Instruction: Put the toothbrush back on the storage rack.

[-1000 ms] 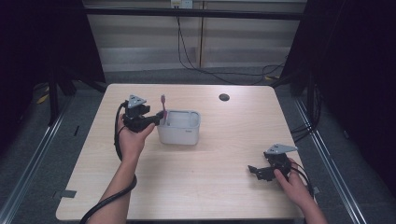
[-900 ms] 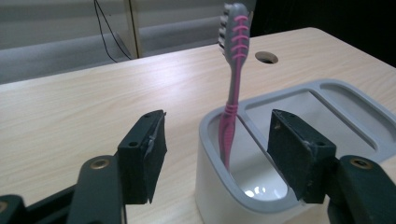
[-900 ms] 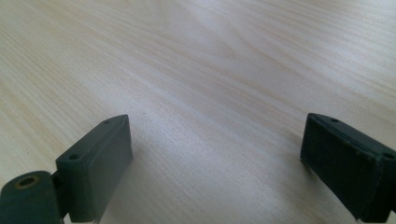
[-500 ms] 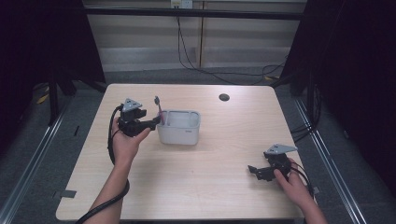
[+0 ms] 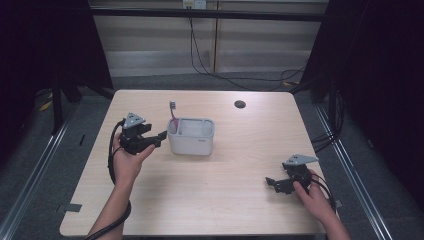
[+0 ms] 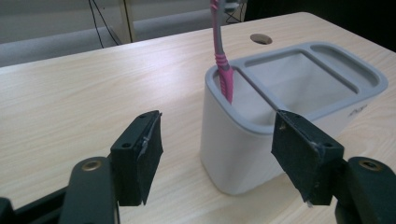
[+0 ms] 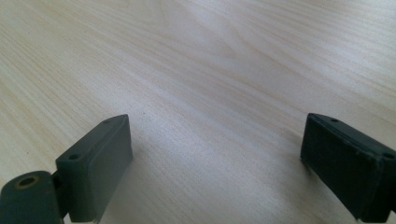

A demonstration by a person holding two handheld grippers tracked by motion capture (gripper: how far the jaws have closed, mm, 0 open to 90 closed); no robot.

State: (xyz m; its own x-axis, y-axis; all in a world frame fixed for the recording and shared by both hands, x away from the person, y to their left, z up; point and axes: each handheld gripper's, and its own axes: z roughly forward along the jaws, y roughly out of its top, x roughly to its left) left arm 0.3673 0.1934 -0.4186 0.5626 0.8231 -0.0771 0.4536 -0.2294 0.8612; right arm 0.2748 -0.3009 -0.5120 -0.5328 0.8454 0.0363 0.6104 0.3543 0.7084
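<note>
With left tongs (image 6: 217, 154) wide just beside the holder (image 5: 191, 136), a nudge could topple its leaning toothbrush (image 6: 221, 51); right tongs (image 7: 233, 163) wide, well apart

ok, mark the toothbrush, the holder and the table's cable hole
toothbrush (image 6: 223, 70): left gripper view, pink handle above the rim.
holder (image 5: 192, 143): high view, front wall.
cable hole (image 5: 240, 104): high view, its dark centre.

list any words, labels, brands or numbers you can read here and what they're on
No text can be read in these pictures.
Small dark mark on the white holder's side wall, near its rim in the left gripper view: probably a logo, too small and blurred to read.
The same mark shows as a faint smudge on the holder's front in the high view: unreadable.
Pink toothbrush, table, both grippers: no lettering visible.
</note>
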